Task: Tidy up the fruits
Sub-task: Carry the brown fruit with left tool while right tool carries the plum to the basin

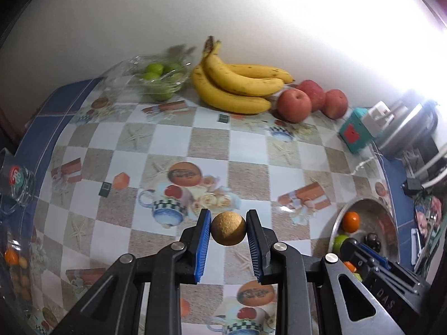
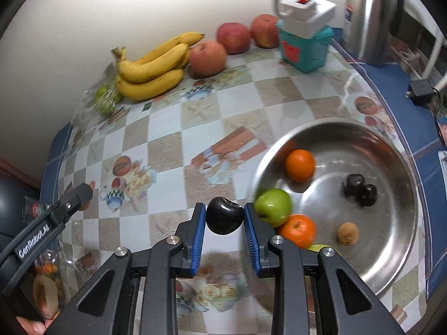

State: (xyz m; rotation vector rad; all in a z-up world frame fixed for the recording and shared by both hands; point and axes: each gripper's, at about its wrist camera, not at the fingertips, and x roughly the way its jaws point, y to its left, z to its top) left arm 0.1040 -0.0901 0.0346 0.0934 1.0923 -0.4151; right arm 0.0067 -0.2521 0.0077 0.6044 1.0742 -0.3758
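A: Fruit in both our jaws: left gripper [image 1: 228,230] clamps a brown fruit [image 1: 228,228], right gripper [image 2: 225,219] a plum [image 2: 224,215], above the worktop [image 2: 167,145].

B: We've barely started, I'd say: oranges [image 2: 300,165], a green apple [image 2: 273,206] and more wait in the bowl [image 2: 391,237].

A: Both are round, no long axis; our plum's dimple faces up.

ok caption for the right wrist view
Right gripper shut on a dark plum beside the steel bowl of fruit.
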